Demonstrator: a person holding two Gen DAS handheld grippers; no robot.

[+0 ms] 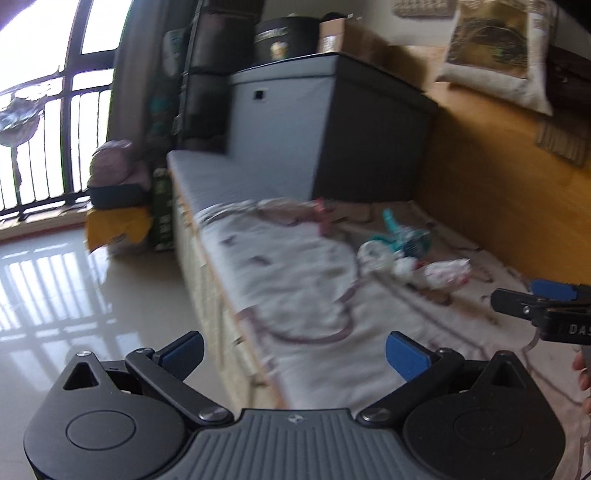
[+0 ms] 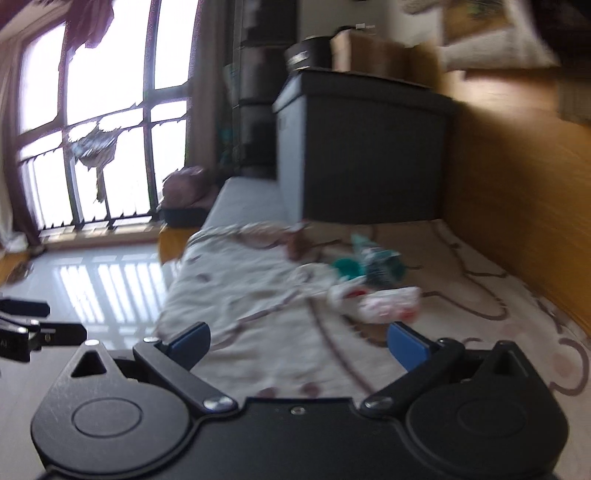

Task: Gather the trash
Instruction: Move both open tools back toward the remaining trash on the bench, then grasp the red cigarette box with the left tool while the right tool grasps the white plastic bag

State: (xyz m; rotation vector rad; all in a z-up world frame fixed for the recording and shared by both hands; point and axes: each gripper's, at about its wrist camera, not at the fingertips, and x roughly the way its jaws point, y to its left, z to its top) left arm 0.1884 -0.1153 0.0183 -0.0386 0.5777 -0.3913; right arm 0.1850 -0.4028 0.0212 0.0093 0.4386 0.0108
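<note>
My left hand-held gripper (image 1: 294, 354) hangs over the near edge of the bed (image 1: 295, 280), its blue pads (image 1: 404, 354) spread wide apart with nothing between them. My right hand-held gripper (image 2: 298, 345) is the same: jaws apart, empty, held above the patterned sheet (image 2: 258, 295). In the left view the right one pokes in from the right edge, with a bit of a hand (image 1: 583, 373) just under it; there I see it side-on and can't judge its gap. In the right view the left one shows at the left edge over the floor (image 2: 92, 280).

The trash lies ahead of both, on the sheet toward the wooden wall (image 1: 498, 177). Nearest is a crumpled white wrapper (image 1: 445, 273) with red marks, lying beside a second white crumple (image 1: 373, 256). Just behind them sits a teal item (image 1: 404, 236); both views are blurred, so I can't tell what it is. A pinkish scrap (image 1: 323, 218) lies farther back, near the foot of a dark box (image 1: 365, 129) that stands on the bed. In the right view the wrapper (image 2: 391, 304) lies just beyond the right pad, not touching it.

On the box are a round black tin (image 1: 286, 37) and a carton (image 1: 332, 35). A pillow (image 1: 495, 51) leans against the wall at top right. Left of the bed the glossy floor reflects a barred window (image 1: 48, 110)
</note>
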